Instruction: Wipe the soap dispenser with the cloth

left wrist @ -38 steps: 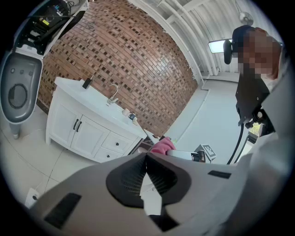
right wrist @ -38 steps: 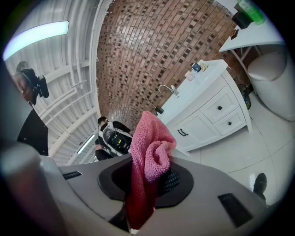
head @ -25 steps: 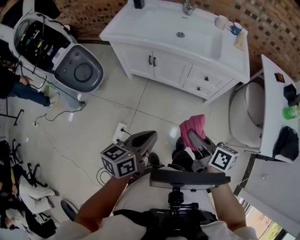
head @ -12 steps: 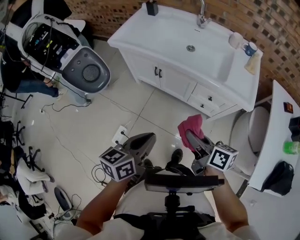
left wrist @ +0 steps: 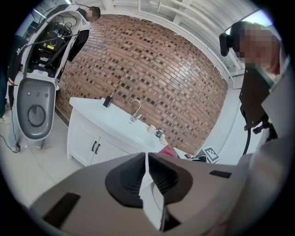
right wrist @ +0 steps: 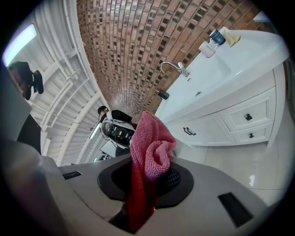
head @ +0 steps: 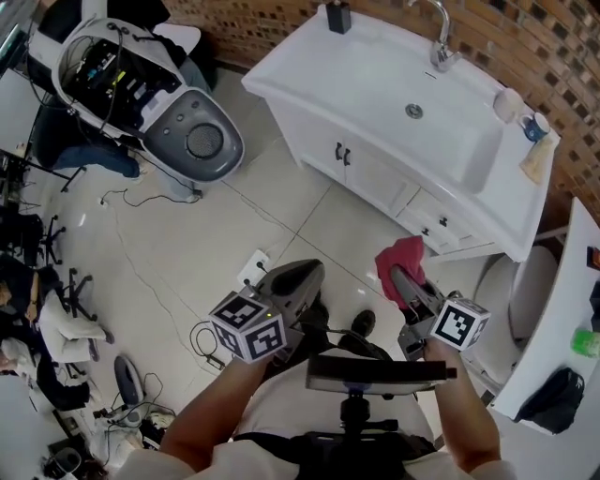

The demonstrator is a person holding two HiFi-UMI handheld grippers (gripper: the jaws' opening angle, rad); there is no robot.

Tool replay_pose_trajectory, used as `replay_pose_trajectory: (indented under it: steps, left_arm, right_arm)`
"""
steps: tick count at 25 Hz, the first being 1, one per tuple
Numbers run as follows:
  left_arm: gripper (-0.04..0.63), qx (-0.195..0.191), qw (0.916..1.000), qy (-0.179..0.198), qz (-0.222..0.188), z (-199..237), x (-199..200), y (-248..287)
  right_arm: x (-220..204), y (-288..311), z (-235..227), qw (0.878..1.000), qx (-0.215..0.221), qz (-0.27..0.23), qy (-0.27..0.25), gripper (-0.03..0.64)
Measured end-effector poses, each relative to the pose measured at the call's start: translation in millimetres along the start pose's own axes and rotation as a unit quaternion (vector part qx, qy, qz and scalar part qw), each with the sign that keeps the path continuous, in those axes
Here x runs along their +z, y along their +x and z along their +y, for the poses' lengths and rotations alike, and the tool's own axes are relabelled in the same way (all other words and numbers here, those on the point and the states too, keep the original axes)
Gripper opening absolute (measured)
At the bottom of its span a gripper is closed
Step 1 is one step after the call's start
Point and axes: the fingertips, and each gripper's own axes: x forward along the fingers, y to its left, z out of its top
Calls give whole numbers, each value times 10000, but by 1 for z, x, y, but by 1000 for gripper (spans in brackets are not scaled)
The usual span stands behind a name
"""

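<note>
Right gripper first: my jaws are clenched on the pink cloth, which bunches up out of them. My left gripper has its jaws pressed together with nothing between them. Both grippers hang over the tiled floor, well short of the white vanity. In the head view the dark soap dispenser stands at twelve o'clock on the vanity's back corner, well apart from the cloth, and the faucet is at one o'clock
</note>
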Motion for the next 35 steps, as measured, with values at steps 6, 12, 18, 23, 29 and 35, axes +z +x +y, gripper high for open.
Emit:
replay_pose_trajectory:
  steps: [6, 12, 18, 23, 29, 35]
  left_arm:
    - [48, -232, 9996, -169, -42, 77, 41, 17]
    - [75, -681, 9976, -36, 129, 169, 112, 25]
    - [113, -706, 9974, 96, 75, 249, 177, 45]
    - [123, -730, 9973, 48, 48, 280, 210, 83]
    - [135, -646, 9977, 186, 44, 306, 257, 150]
    - [176, -268, 9989, 373, 59, 332, 317, 228]
  right_arm:
    - [21, 77, 16, 9999, -1, -138, 67, 112]
    - [56, 188, 61, 9989, 12, -458, 140, 112]
    - [105, 259, 64, 9973, -423, -466, -379, 112]
    - [146, 287, 54, 9955, -578, -652, -372, 112]
    - [219, 330, 21, 9956, -434, -706, -440, 112]
    - [302, 382, -28, 9974, -221, -616, -299, 112]
